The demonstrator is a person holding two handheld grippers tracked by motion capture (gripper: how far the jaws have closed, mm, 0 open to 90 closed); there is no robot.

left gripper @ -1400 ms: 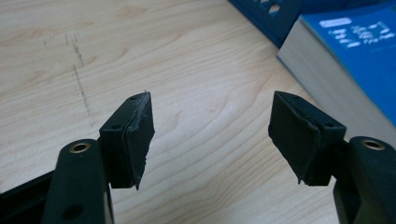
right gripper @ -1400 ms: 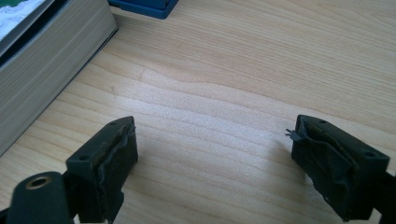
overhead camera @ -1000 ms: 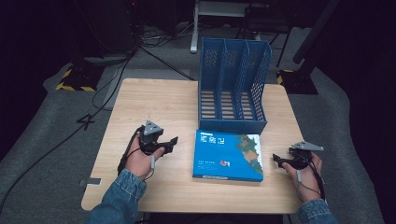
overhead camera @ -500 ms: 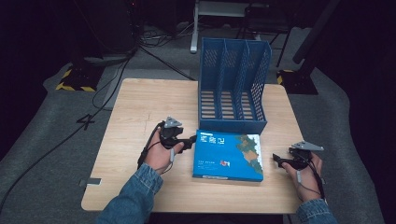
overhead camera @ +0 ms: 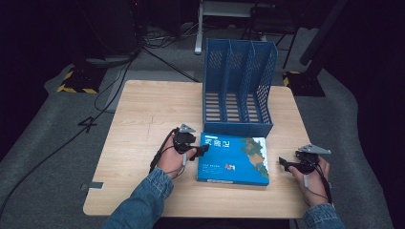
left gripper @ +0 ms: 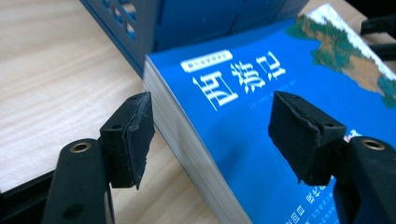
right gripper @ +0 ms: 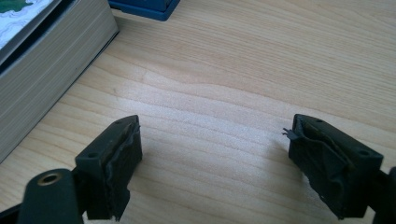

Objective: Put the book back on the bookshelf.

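The book (left gripper: 261,135) is being cut off by the right and bottom edges of the left gripper view, and its small cover text cannot be read. In the right gripper view, only its page block is being shown, clipped at the left edge. The file rack (left gripper: 154,28) is being cropped along the top. Both forearms are being cut at the bottom of the high view.

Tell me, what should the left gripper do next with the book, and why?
Probably close on the book's left edge. The left gripper is open, with one jaw over the cover and the other beside the pages. The book lies flat before the file rack, so gripping likely comes first.
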